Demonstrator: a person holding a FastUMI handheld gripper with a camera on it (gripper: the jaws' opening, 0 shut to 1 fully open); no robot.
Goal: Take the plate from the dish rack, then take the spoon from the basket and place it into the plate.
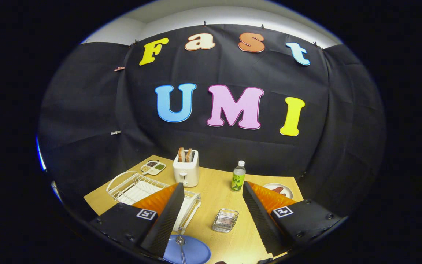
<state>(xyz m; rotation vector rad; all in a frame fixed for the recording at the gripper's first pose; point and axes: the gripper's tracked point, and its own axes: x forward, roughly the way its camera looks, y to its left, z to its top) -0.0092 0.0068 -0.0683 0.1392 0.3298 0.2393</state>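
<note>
Fingers of the gripper [213,216] stand wide apart and hold nothing; between them lies bare table [214,200]. Just beneath the left finger sits the blue plate [196,253], flat on the table, and the spoon [181,248] lies in it, bowl toward the rack and handle running back toward the camera. Its long axis follows roughly the line of the fingers, pointing away into the booth. By the look of it the spoon is already placed, so the task seems all but done and the step in hand is the release and retreat. To do that well, I would keep the fingers wide and lift straight up and back, so neither tip catches the handle or tips the plate's rim.

Ahead, between the fingers, is a small clear basket [225,220], which looks empty. Beside the left finger and partly behind it stands the white rack [132,187], no plate visible in it. Beyond that a toaster [186,168] holds two slices, with a small dish tray [153,167] to its left. A bottle [238,176] stands further right, and a plate with food [280,189] peeks past the right finger.
</note>
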